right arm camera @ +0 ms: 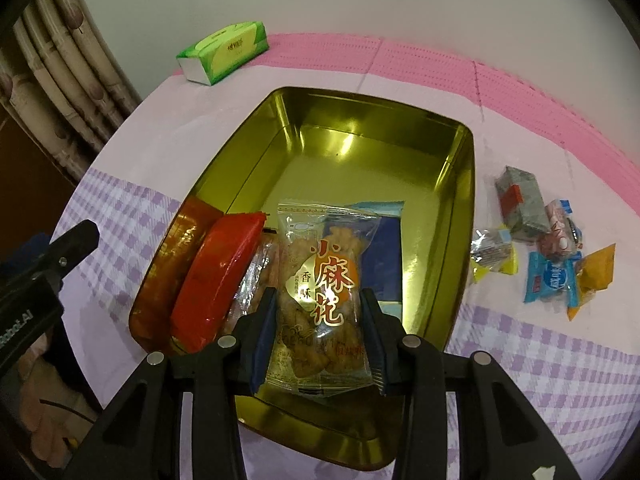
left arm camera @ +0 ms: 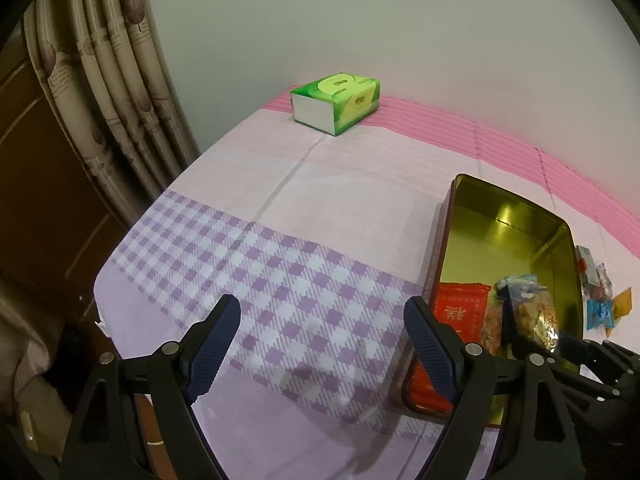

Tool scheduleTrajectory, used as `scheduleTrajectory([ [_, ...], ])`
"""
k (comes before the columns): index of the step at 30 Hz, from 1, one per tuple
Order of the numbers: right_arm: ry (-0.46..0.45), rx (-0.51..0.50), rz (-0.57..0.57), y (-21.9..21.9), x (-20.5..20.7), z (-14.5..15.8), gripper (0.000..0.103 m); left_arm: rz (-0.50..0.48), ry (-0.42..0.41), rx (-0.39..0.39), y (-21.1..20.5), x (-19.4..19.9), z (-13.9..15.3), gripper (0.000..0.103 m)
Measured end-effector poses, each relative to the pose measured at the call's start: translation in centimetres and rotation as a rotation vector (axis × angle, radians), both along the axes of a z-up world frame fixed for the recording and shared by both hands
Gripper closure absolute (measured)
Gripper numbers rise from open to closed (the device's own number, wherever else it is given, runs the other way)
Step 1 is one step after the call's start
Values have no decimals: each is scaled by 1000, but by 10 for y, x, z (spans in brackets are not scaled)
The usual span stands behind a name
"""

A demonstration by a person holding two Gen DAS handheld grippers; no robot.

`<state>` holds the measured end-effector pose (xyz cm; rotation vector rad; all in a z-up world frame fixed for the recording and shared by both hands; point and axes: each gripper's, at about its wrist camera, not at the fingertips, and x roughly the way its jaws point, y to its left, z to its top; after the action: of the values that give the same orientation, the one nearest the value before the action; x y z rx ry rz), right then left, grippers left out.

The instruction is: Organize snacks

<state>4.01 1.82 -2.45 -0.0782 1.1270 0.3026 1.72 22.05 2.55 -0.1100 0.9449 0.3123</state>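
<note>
Plainly the job was mid-way: the gold tin (right arm camera: 460, 184) sat open on the checked cloth (left arm camera: 280, 280), most of its floor bare, with a red pack (right arm camera: 216, 276) leaning at its near-left wall and a blue packet (right arm camera: 390, 248) lying flat beside it. The tissue box (right arm camera: 224, 52) stood well apart by the wall, out of it all.

The left claw (left arm camera: 320, 344) hung wide open over the cloth just beside the tin, holding nothing. The right claw (right arm camera: 320, 336) was nearly closed, its pads pressed on both sides of a clear twist-snack bag (right arm camera: 320, 292), held above the near end of the tin.

Loose sweets (right arm camera: 552, 248) lay heaped on the cloth right of the tin, not yet gathered.

I judged this the placing step. The next move wanted the bag lowered onto bare floor, then let go.
</note>
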Motion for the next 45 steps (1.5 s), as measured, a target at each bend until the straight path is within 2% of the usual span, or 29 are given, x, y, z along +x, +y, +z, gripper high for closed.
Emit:
scheduleTrajectory([
  [14,28,-3,3,2,1,-10,64,1,3,-3,-1,1,-2,19],
  [20,32,10,14,2,0,-10,62,-1,8,0,-2,0,-3,19],
  [24,34,24,22,2,-3,-7,56,-4,9,-2,-3,1,-4,19],
  [29,-1,22,32,2,-8,1,49,-9,13,-2,-4,2,-6,19],
  [37,-45,57,27,-14,-15,23,48,-8,14,-2,-5,2,-7,19],
  [41,-80,73,7,-31,-19,38,48,-6,12,-2,-5,2,-6,19],
  [45,-107,83,-69,-68,-18,50,48,-7,14,0,-5,2,-7,19],
])
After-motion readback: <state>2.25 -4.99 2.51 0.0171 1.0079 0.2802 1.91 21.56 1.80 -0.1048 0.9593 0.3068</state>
